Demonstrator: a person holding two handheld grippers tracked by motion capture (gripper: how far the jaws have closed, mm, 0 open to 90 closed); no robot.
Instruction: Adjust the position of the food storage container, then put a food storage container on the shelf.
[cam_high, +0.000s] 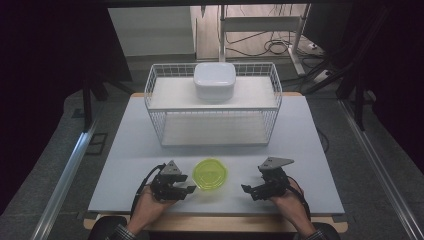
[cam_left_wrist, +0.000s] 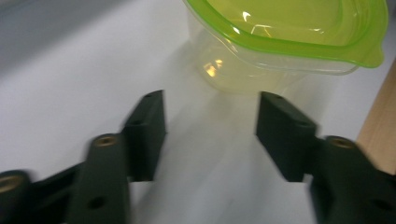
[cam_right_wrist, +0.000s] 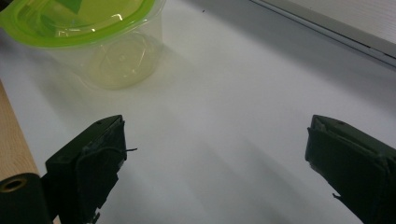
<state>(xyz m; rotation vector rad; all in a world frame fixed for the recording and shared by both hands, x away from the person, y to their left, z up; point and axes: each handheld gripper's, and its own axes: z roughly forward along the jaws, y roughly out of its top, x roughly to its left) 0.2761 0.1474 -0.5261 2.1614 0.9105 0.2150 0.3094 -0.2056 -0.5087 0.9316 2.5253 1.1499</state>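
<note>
Your left gripper (cam_high: 181, 190), jaws apart and empty, sits just beside the lidded container (cam_high: 210, 173) near the desk's front edge, nearer than your right

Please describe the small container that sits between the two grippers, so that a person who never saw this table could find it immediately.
Start at the white wire rack standing at the middle of the white table, then come toward the near edge. There, between the left gripper and the right gripper, sits the clear container. Its bright yellow-green lid sets it apart from the white lidded box on the rack's top shelf.
</note>
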